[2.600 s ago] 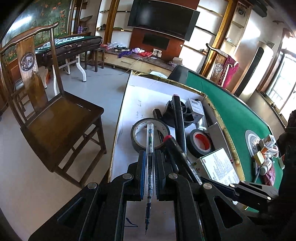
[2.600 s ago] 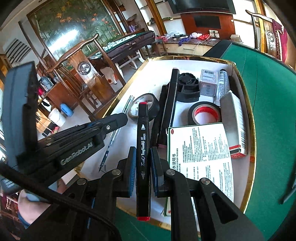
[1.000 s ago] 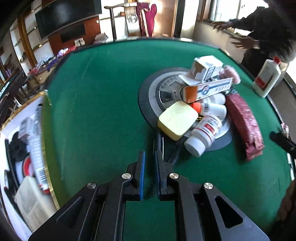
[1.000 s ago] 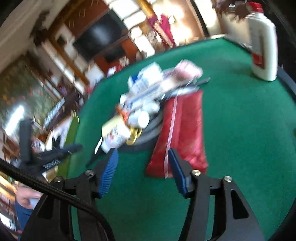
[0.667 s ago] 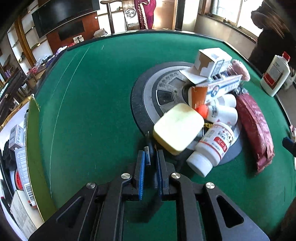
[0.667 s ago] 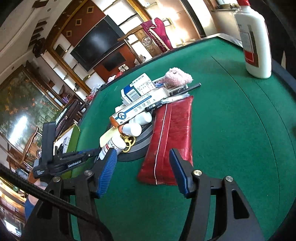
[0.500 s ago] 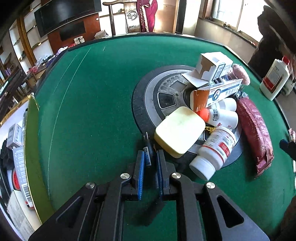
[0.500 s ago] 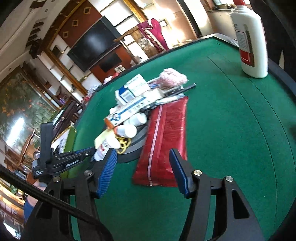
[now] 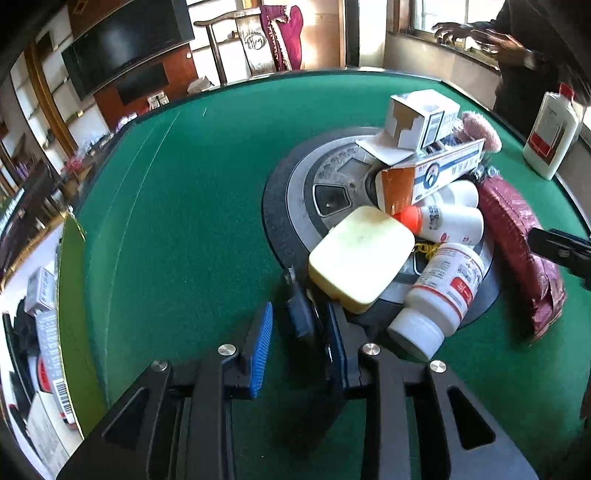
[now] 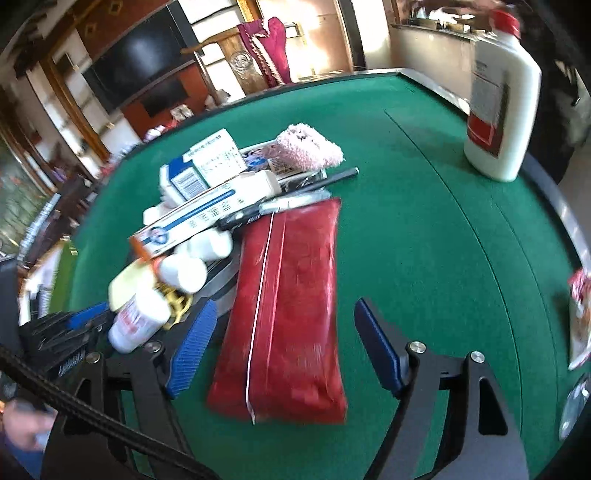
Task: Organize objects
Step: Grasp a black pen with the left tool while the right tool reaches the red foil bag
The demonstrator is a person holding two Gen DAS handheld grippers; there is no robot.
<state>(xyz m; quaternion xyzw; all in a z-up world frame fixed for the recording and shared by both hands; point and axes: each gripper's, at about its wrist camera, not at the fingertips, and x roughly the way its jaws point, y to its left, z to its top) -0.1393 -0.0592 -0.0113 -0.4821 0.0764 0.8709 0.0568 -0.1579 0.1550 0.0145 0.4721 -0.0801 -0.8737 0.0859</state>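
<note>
On the green table (image 9: 177, 229), seen from the left wrist, a pile of things sits on a round grey disc (image 9: 325, 184). A yellow box (image 9: 360, 256) lies at the front of the pile. A white pill bottle (image 9: 439, 295) lies on its side next to it, and a long white and orange box (image 9: 432, 177) rests higher up. A red pouch (image 9: 517, 243) lies on the right side of the pile. A big white bottle (image 9: 552, 134) stands far off by the table edge, near a person's hands (image 9: 476, 35). The left gripper (image 9: 295, 332) has just been opening, and its blue pads stand a little apart. A dark pen (image 9: 301, 314) lies on the felt between them, closer to the right pad. I cannot tell if that pad touches it. The yellow box sits just past the pen's far end and blocks the way forward.

From the right wrist, the picture is a bit blurry. The right gripper (image 10: 284, 343) has just been opening too, and its blue pads are spread wide. The red pouch (image 10: 291, 306) lies flat on the table (image 10: 424, 229) between them, and neither pad touches it. Its far end meets the pile, where a black pen (image 10: 321, 181) and the long white box (image 10: 207, 218) lie. The left gripper (image 10: 85, 317) pokes in from the left.
</note>
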